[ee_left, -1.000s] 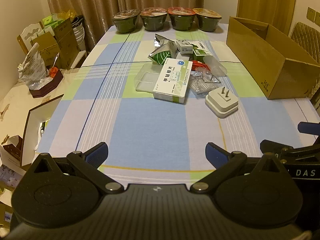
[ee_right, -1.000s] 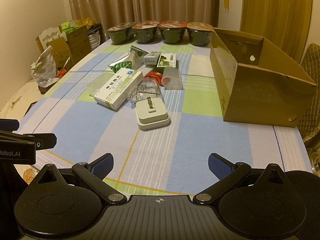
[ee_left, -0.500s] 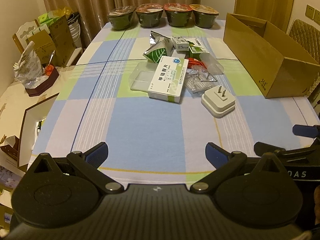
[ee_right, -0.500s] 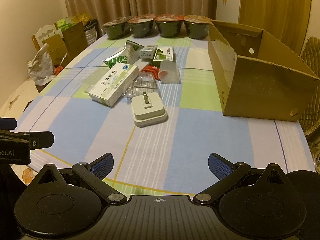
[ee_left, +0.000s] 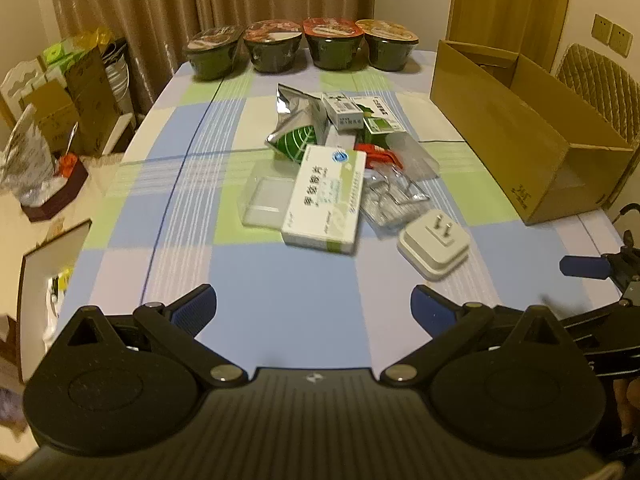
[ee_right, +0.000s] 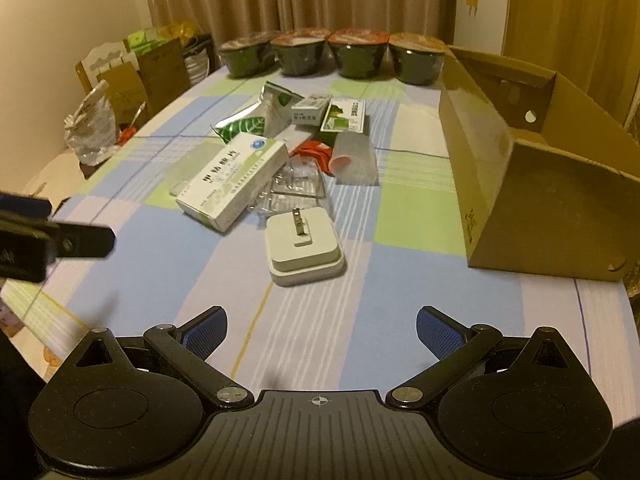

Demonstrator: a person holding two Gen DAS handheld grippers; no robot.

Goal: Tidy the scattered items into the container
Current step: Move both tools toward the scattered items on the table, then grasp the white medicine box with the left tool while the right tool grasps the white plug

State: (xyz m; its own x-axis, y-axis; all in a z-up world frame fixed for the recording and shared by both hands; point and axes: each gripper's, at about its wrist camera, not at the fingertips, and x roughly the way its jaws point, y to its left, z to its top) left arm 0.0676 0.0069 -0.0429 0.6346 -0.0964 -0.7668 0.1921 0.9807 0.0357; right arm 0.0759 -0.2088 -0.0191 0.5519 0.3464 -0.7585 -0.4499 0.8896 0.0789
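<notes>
A pile of small items lies mid-table: a white and green medicine box (ee_left: 326, 198) (ee_right: 234, 178), a white plug adapter (ee_left: 435, 245) (ee_right: 305, 245) with its prongs up, clear blister packs (ee_left: 394, 198), a green foil pouch (ee_left: 296, 128), small boxes (ee_right: 346, 114) and a translucent cup (ee_right: 354, 158). An open cardboard box (ee_left: 520, 140) (ee_right: 532, 184) stands at the right. My left gripper (ee_left: 314, 308) is open and empty, short of the pile. My right gripper (ee_right: 322, 330) is open and empty, just before the adapter.
Four instant noodle bowls (ee_left: 302, 46) line the far edge of the checked tablecloth (ee_left: 280, 300). Cartons and bags (ee_left: 60, 108) crowd the floor to the left. A padded chair (ee_left: 600, 96) stands behind the cardboard box. Each gripper's fingers (ee_right: 56, 236) show in the other's view.
Both grippers have advanced toward the pile, which now looks larger and closer. Their fingers stay open and nothing on the table has moved.
</notes>
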